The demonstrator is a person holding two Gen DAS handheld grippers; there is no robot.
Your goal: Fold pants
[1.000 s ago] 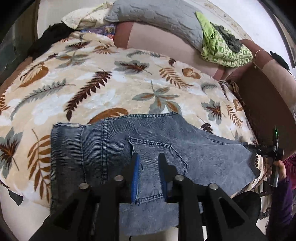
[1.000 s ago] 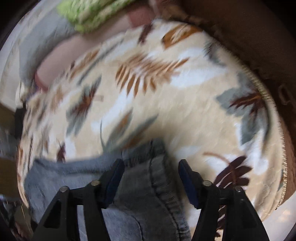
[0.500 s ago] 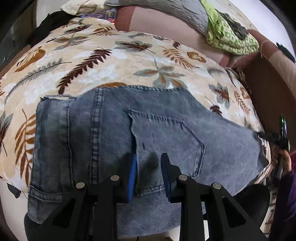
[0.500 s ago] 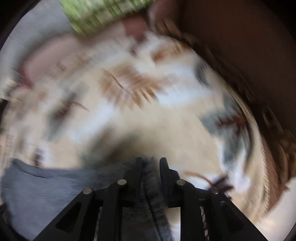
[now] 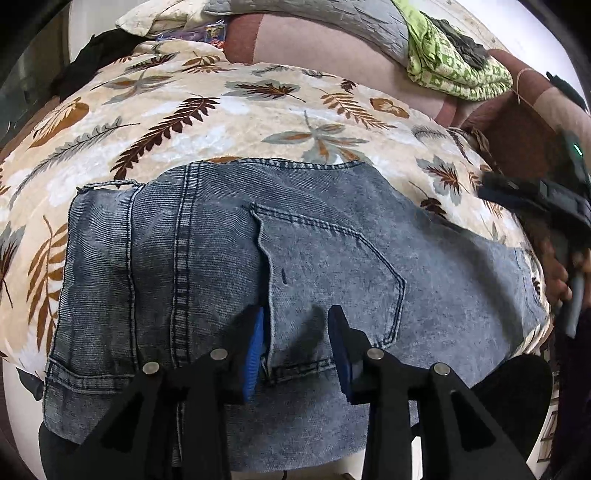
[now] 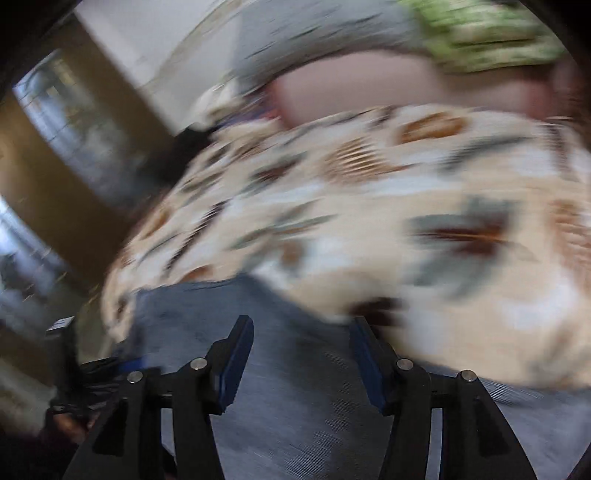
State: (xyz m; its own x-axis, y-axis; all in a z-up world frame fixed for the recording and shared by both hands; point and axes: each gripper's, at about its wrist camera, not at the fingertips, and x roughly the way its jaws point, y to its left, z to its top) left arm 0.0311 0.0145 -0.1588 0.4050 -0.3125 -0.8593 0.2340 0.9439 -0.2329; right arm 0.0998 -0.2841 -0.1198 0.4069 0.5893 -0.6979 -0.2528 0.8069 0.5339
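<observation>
Blue jeans [image 5: 221, 258] lie folded flat on the bed, waistband at the left and a back pocket [image 5: 332, 266] facing up. My left gripper [image 5: 295, 343] hovers over the pocket's lower edge. Its jaws are opening, with denim under the gap and the pads not pressing on it. The right wrist view is blurred. There my right gripper [image 6: 303, 350] hangs over the jeans [image 6: 295, 406], its jaws opening and nothing pinched between them. Its black body [image 5: 546, 199] and the hand holding it [image 5: 557, 273] show at the jeans' right end.
A cream bedspread with a leaf print [image 5: 221, 122] covers the bed. Along the far side are a pink bolster [image 5: 314, 48], a grey pillow [image 5: 314, 14] and a green patterned cloth [image 5: 454, 70]. A black garment [image 5: 99, 55] lies far left. The near bed edge runs below the jeans.
My left gripper sank closer to the jeans and its jaws widened. My right gripper, shut on the jeans' edge half a second ago, let go, swung sideways and spread its jaws.
</observation>
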